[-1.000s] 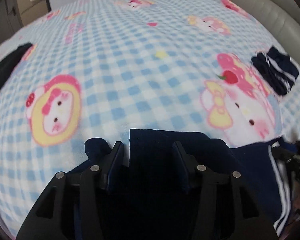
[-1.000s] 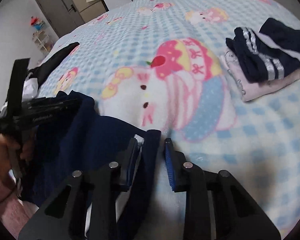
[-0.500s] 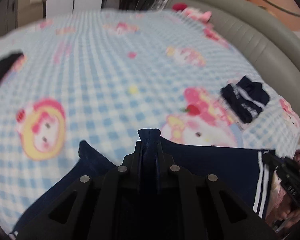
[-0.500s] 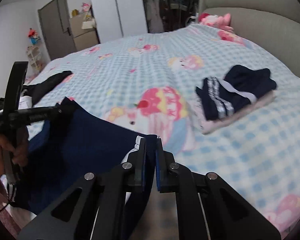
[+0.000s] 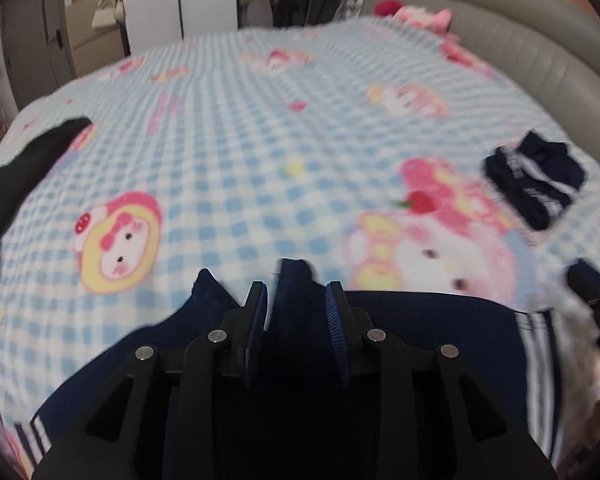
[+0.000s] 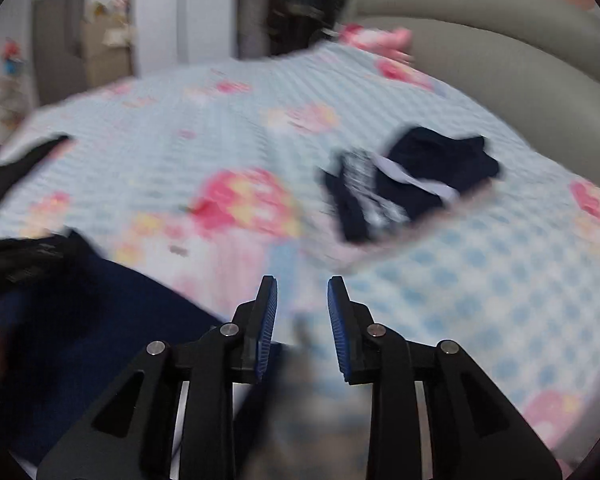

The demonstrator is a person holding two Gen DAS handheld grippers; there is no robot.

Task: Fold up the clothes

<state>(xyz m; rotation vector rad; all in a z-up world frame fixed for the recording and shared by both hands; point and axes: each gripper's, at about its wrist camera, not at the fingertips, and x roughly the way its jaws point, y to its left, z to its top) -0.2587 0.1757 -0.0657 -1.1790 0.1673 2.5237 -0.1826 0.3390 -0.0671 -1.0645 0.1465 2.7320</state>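
Both views are smeared by motion blur, and no brand, label or lettering can be read anywhere; only cartoon characters are printed on the blue-and-white checked blanket (image 5: 228,168), and no words can be made out among them. The left gripper (image 5: 296,300) is seen with its jaws opening, a bunched peak of the navy garment (image 5: 420,320) standing up between the blue ribbed pads (image 5: 336,320); whether the cloth is pressed by them cannot be told. The rest of that garment is spread below and to either side of the fingers, its white side stripes (image 5: 536,344) showing low on the right and at the lower left corner. The right gripper (image 6: 302,300) is shown with jaws opening too, and only blurred blanket is seen in the gap; the navy cloth (image 6: 100,320) lies down to the left, passing under the left finger. A folded navy pile with white bands (image 6: 412,184) is found ahead and to the right of the right gripper, resting on something pale pink (image 6: 380,252). A black garment (image 5: 28,168) lies far left of the left gripper. A grey padded headboard (image 5: 520,40) curves along the right behind the blanket.
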